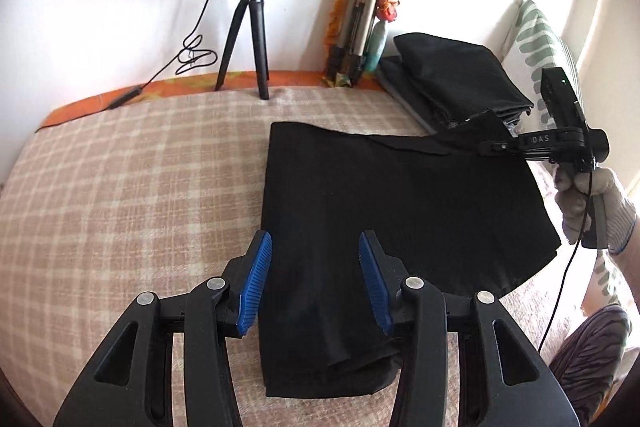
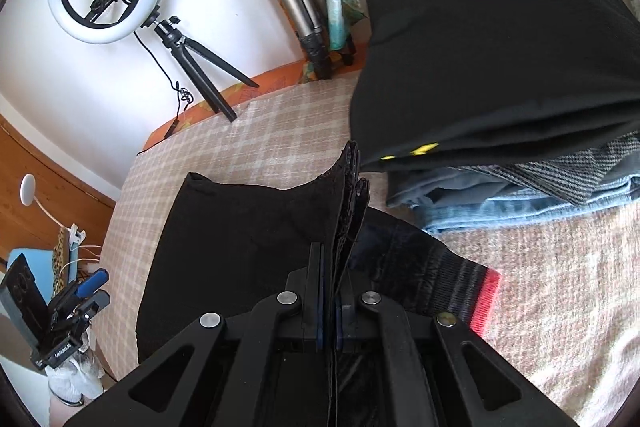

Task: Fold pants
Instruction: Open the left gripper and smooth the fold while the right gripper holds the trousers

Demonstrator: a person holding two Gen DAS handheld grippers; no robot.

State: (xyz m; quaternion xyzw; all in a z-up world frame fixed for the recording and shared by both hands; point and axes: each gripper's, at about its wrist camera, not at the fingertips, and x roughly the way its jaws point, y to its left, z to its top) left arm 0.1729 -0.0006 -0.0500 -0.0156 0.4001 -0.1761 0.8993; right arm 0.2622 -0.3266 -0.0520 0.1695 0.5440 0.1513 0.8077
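Observation:
Black pants (image 1: 400, 211) lie folded on a checked beige blanket (image 1: 140, 187). My left gripper (image 1: 316, 279) is open, its blue pads either side of the pants' near end, just above the cloth. My right gripper (image 1: 490, 146) is shut on the far right edge of the pants and lifts it a little. In the right wrist view the right gripper (image 2: 331, 291) pinches a raised fold of the black pants (image 2: 240, 235), with a ribbed waistband with a red stripe (image 2: 486, 301) to its right.
A stack of folded clothes (image 1: 460, 79) sits at the back right, also in the right wrist view (image 2: 500, 67). A ring light on a tripod (image 1: 256, 27) and a folded tripod (image 1: 360, 15) stand by the wall. A patterned pillow (image 1: 536, 39) lies at the right.

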